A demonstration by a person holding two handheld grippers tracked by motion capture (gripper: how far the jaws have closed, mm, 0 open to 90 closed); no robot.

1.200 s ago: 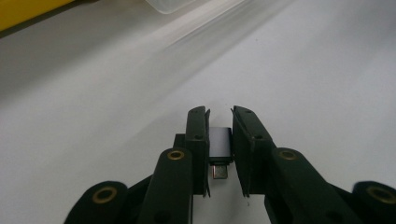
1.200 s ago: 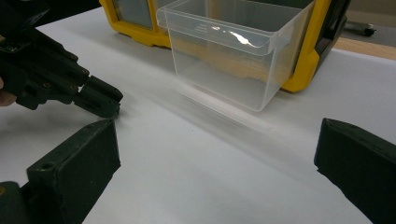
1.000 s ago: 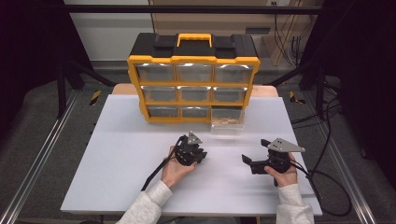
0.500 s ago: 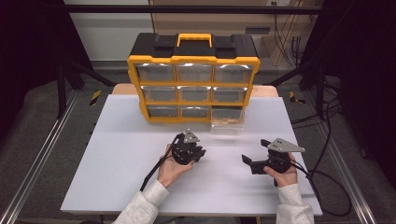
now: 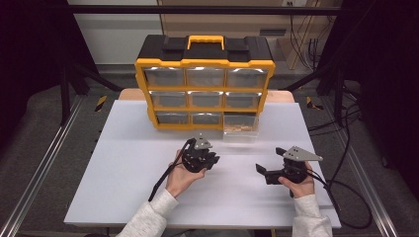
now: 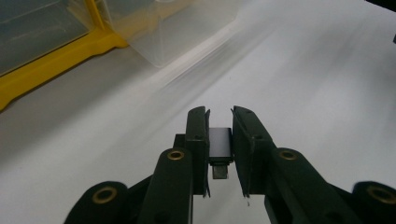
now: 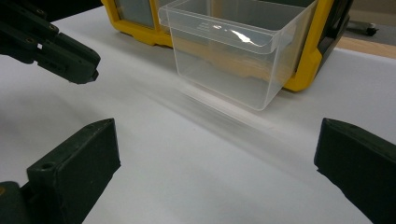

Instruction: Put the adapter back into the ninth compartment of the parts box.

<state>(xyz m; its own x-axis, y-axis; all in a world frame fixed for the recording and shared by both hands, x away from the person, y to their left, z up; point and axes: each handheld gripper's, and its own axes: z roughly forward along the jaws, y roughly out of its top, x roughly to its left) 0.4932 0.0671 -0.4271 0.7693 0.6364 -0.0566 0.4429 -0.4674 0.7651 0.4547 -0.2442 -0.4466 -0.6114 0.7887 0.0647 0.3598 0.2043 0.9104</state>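
A small black rectangular piece [image 6: 219, 143] sits pinched between the jaws of my left gripper [image 6: 219, 113], which is shut on it. In the high view that left gripper [image 5: 211, 160] hovers a little above the white table, in front of the yellow and black drawer organizer [image 5: 205, 69]. A clear plastic drawer [image 5: 240, 129] is pulled out of the organizer's bottom right slot, and something tan lies in it. My right gripper [image 5: 260, 171] rests to the right, jaws wide open and bare, pointing left. In the right gripper view my right gripper [image 7: 218, 128] faces the clear drawer [image 7: 233, 60].
The white table [image 5: 123, 148] has bare room to the left and along the front. The organizer holds several closed clear drawers. Black cables trail off the table's right side, and metal rails run along both sides.
My left gripper has risen slightly off the table with the black piece still between its jaws. The right gripper has kept still.
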